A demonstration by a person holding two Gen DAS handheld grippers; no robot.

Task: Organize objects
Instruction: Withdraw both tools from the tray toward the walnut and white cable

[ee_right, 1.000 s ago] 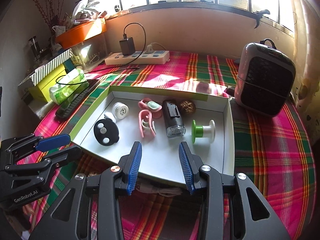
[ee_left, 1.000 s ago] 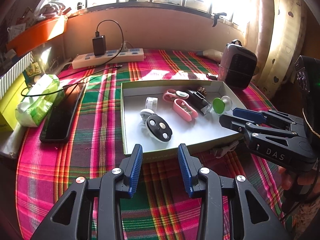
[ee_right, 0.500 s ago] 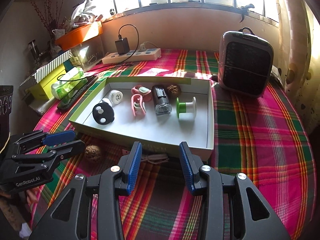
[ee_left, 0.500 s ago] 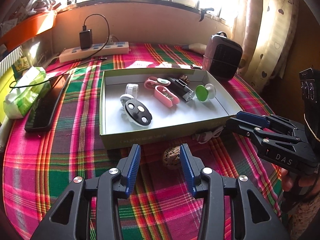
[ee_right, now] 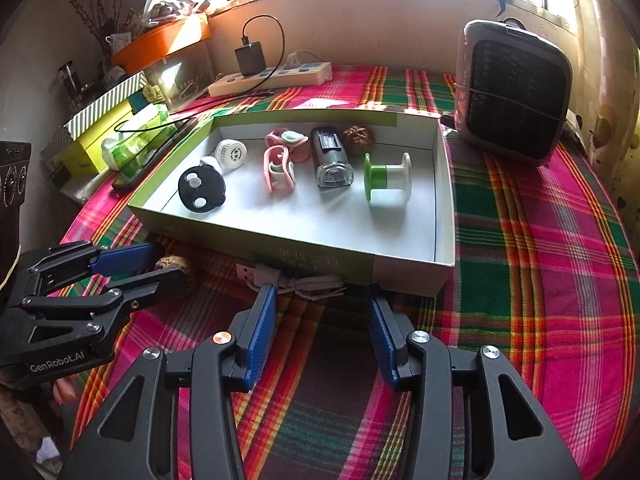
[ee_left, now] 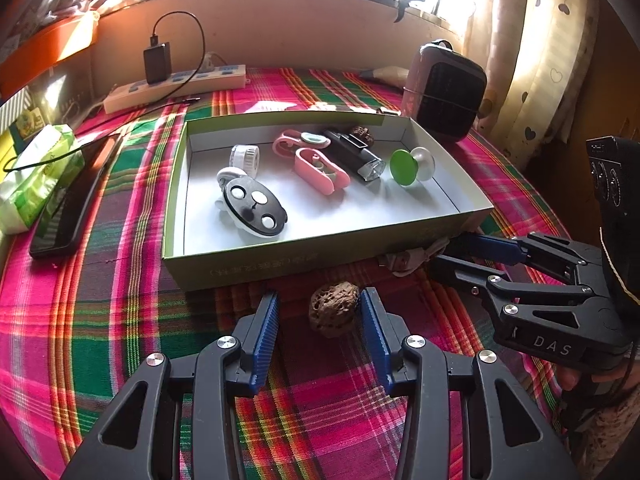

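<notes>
Right now your left gripper point(ee_left: 320, 312) has its blue ribbed pads point(ee_left: 267, 328) apart with the brown wrinkled walnut point(ee_left: 334, 314) lying on the cloth between them; neither pad touches the shell. Your right gripper point(ee_right: 322, 312) has its jaws opening, with clear space between them, and the coiled white USB cable point(ee_right: 288, 280) lies just ahead of its fingertips, closer to the left-hand pad, against the outer front wall of the box. In the left wrist view that gripper comes in from the right with its tips near the same cable.

Beyond both tools sits the shallow green-sided cardboard box with a white floor point(ee_left: 320, 256), resting on the pink, green and red plaid tablecloth point(ee_left: 100, 340). Inside it, from left to right in the right wrist view, you have a black oval disc with white dots point(ee_right: 201, 191), a small white round cap point(ee_right: 231, 152), two pink plastic clips point(ee_right: 279, 168), a black and clear bike-style lamp point(ee_right: 331, 160), a second walnut point(ee_right: 359, 136) in the far corner area, and a green and white spool point(ee_right: 387, 178) lying on its side.

Outside the box, a dark grey boxy fan heater point(ee_right: 514, 96) stands to the right. To the left lie a black phone point(ee_left: 70, 204) and a green tissue pack point(ee_left: 36, 176), and a white power strip with a black charger point(ee_left: 176, 84) runs along the wall under the window.
</notes>
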